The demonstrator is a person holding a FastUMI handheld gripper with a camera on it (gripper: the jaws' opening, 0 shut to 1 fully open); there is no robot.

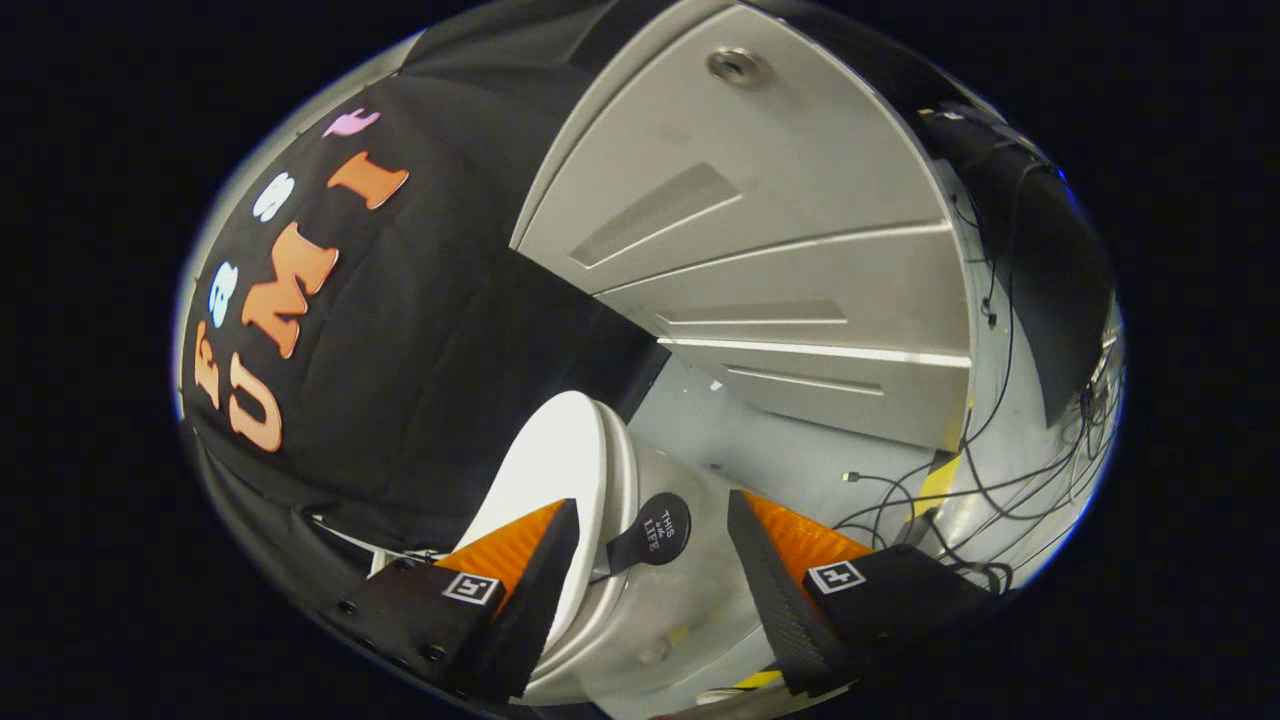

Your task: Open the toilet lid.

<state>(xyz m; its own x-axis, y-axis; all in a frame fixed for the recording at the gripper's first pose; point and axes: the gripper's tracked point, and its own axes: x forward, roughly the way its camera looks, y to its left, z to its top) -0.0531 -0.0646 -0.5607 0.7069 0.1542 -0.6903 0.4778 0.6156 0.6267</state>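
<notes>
The view is tilted. A white toilet lid stands on edge just ahead of my left finger, which overlaps its near rim. Beside the lid runs the grey toilet rim and body, lying between my two fingers. A round black tab with a label sticks out from the lid's edge into the gap between the fingers. My gripper is open, with the right finger well apart from the toilet and touching nothing. I cannot tell whether the left finger touches the lid.
A grey panelled wall rises beyond the toilet. Several black cables and a strip of yellow tape lie on the pale floor beyond my right finger. The black booth cloth hangs behind the lid.
</notes>
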